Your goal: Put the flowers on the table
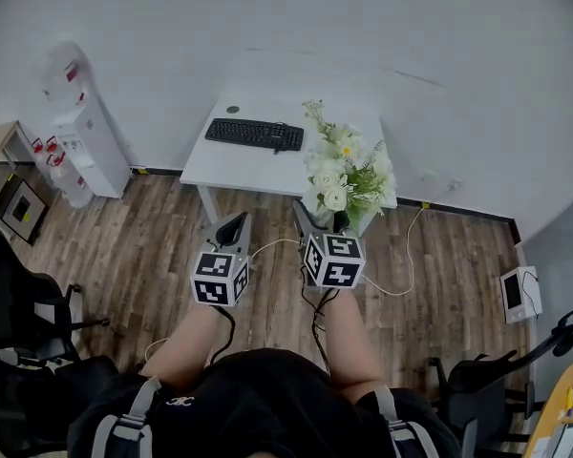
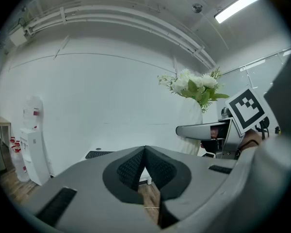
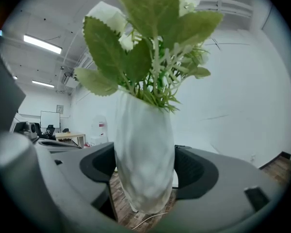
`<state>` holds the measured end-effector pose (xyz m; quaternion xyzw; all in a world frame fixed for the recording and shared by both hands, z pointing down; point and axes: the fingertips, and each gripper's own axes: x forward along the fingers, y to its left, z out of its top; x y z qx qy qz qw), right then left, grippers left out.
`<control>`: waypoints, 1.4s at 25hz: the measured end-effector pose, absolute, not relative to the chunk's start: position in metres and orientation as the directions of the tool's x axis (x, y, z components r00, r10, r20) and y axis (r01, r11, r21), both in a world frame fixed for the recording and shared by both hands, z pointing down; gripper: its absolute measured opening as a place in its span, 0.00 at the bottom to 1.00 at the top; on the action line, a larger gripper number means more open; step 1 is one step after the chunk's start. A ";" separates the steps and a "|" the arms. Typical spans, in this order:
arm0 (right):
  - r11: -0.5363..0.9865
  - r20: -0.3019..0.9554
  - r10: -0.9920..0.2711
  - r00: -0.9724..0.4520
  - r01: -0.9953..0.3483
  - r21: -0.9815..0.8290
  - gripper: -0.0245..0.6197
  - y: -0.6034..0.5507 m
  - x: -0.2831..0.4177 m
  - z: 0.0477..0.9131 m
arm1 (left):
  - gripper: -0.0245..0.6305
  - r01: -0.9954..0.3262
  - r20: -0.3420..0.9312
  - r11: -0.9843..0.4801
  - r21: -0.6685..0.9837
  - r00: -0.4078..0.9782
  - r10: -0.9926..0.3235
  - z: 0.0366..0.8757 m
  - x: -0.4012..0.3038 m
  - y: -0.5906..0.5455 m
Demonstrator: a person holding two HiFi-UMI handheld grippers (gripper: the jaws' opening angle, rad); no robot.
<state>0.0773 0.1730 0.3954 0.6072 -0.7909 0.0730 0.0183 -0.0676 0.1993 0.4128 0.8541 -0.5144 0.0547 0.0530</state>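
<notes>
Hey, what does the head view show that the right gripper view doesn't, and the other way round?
Only the head view: the person's forearms and the marker cubes on both grippers. Only the right gripper view: the ceiling lights, and the right gripper closed on the white vase, with its pads against the sides. Both: the flowers and the wooden floor. The vase is not yet on the table.

Grey left gripper (image 1: 235, 221) and right gripper (image 1: 323, 223) are carrying black-and-white marker cubes (image 1: 219, 279) behind dark ribbed fingers (image 2: 131, 168); the person (image 1: 258, 399) is wearing black.
</notes>
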 end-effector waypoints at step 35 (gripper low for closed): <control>0.241 0.099 -0.963 -0.250 -0.966 -0.098 0.60 -0.092 0.044 0.430 | 0.05 -0.912 0.142 -0.410 0.012 0.408 -0.902 0.438 -0.134 -0.054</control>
